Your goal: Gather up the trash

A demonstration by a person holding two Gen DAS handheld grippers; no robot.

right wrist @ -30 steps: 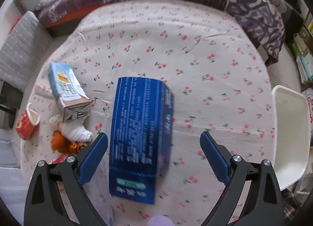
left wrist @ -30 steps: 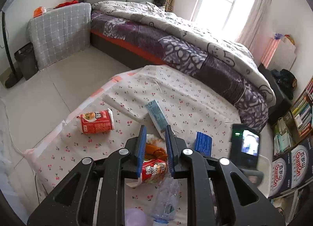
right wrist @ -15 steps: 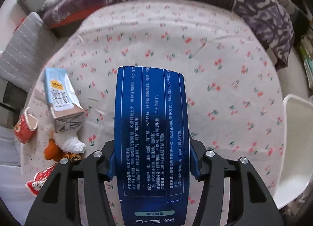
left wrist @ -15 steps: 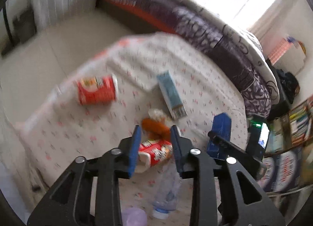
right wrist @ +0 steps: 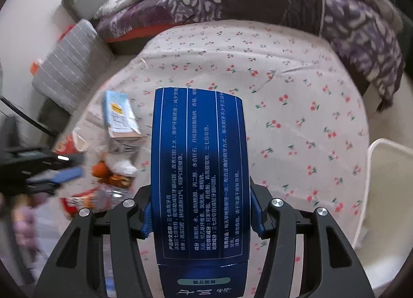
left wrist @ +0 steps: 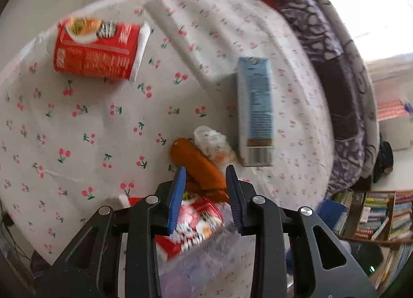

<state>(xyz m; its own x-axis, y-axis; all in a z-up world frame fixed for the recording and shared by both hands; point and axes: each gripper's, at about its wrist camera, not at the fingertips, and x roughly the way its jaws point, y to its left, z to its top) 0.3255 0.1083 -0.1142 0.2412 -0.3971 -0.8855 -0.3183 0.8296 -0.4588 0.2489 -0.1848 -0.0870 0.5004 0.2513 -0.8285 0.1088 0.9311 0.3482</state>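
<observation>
The right gripper [right wrist: 200, 220] clamps the blue carton [right wrist: 200, 169] above the tabletop [right wrist: 296, 117] — the left gripper [left wrist: 205, 176], spread, straddles orange peel [left wrist: 198, 162].

We see a glossy dark-blue cardboard box [right wrist: 200, 176] printed in white, clamped between the matt black plastic arms and blue ribbed pads of the right gripper [right wrist: 201, 216], above a woven white cotton tablecloth with a cherry print [right wrist: 296, 107]. Under the left gripper [left wrist: 205, 194], equally matt black with bright metal screw heads, lie a shiny red paper noodle cup [left wrist: 98, 48], a smooth pale-blue paperboard carton [left wrist: 255, 114] and a crinkled clear plastic bottle [left wrist: 206, 254]. Beside them sits a dull orange peel [left wrist: 198, 163] against a crumpled white tissue [left wrist: 211, 140].
</observation>
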